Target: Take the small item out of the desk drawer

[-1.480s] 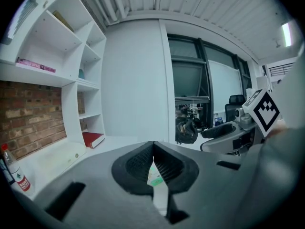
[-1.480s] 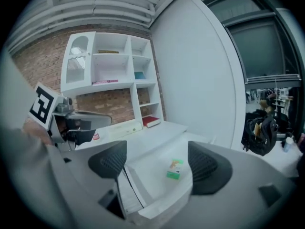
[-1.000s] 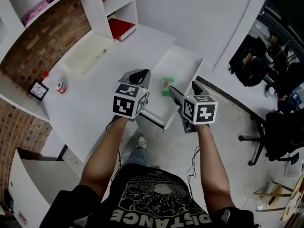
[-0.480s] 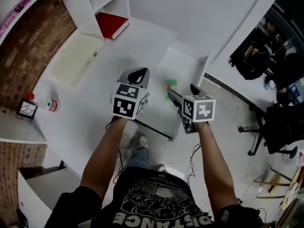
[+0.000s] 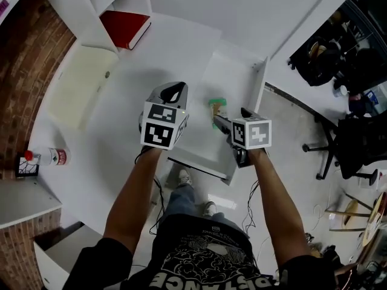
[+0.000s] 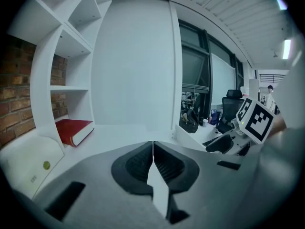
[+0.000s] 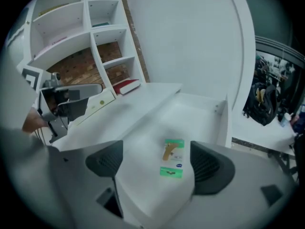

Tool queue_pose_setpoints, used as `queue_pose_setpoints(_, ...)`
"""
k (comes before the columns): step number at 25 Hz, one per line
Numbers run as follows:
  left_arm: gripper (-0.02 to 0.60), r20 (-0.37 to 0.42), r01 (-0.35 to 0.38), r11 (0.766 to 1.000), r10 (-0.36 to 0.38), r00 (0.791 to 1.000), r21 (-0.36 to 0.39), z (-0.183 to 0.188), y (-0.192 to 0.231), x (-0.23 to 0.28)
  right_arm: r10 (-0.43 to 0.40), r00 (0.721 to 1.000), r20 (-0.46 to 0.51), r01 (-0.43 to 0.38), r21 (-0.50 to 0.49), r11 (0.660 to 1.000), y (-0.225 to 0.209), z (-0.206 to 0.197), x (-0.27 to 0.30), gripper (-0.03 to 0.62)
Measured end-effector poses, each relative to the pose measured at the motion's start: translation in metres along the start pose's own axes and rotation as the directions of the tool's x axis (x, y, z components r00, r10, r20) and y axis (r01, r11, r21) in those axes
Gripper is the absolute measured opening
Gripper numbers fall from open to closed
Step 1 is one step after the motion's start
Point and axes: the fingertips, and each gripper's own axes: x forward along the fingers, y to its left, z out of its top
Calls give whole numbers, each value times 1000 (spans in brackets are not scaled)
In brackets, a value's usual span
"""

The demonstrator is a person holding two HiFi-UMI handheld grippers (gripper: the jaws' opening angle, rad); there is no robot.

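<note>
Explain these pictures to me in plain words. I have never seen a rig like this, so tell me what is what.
No robot here: a person holds a hand-held gripper in each hand. The head view looks down from a camera on the person's head; the other two views come from cameras riding on each gripper. The left gripper has its fingers closed together, holding nothing, over the white desk. The right gripper has its fingers wide apart, having just been opening, and points down into the open drawer. A small green-and-white packet lies on the drawer floor; the fingers frame it but do not touch it. On the desk are a red book, a cream tray and a small bottle.
</note>
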Motion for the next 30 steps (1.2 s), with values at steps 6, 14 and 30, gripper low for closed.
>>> queue_pose_setpoints(6, 9, -26, 40, 999, -40, 999, -12, -14, 14, 25, -22, 998, -53, 24, 42, 999, -9, -6, 32, 437)
queue_pose_setpoints(14, 9, -62, 82, 996, -83, 995, -25, -34, 23, 53, -46, 993, -110, 56, 83, 995, -18, -21, 73, 437)
queue_pose_setpoints(30, 9, -110, 141, 988, -147, 983, -54, -60, 32, 90, -98, 965, -245, 127, 105, 986, -48, -55, 131, 448)
